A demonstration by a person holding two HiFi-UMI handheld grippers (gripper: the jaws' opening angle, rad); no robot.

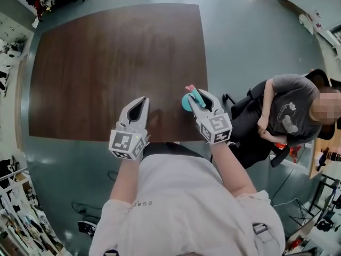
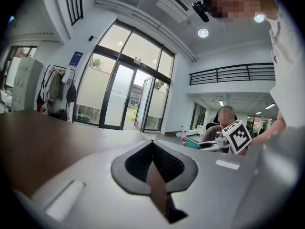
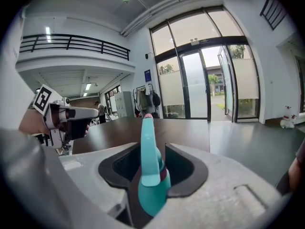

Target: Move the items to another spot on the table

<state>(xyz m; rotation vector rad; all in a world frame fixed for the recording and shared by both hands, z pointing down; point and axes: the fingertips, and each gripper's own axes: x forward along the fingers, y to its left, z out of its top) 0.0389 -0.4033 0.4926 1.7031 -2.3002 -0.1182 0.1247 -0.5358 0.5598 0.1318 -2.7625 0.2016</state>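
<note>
Right tool [image 1: 198,99] is closed on a teal item [image 3: 151,180]. The pads clamp its thin upright blade, its pink tip points ahead past the jaws, and its rounded bulb sits low in the throat of the tool.

The item is over the worktop [image 1: 106,63], at the near right corner, just inside the near edge. Whether the bulb touches the worktop surface cannot be told from any view.

Left tool [image 2: 152,144] has its jaws together with nothing between them. It sits over the worktop's near edge, left of the item and apart from it.

A seated person [image 1: 287,111] is off the worktop's right side, clear of both tools.

Judged step: carrying, or about to set down, the teal item at a new spot on the worktop.

Risks from here:
- The grip is on a narrow, smooth blade with the heavier bulb below. The item could pivot or slide between the pads if the tool tilts or swings quickly
- The item is close to the worktop's corner. If it is let go there, or slips, the rounded bulb may roll over the near or right edge to the floor
- Set down on the bulb, it probably tips over instead of standing
- The left tool shares the worktop's near edge, so a sideways sweep could knock the two tools together
</note>
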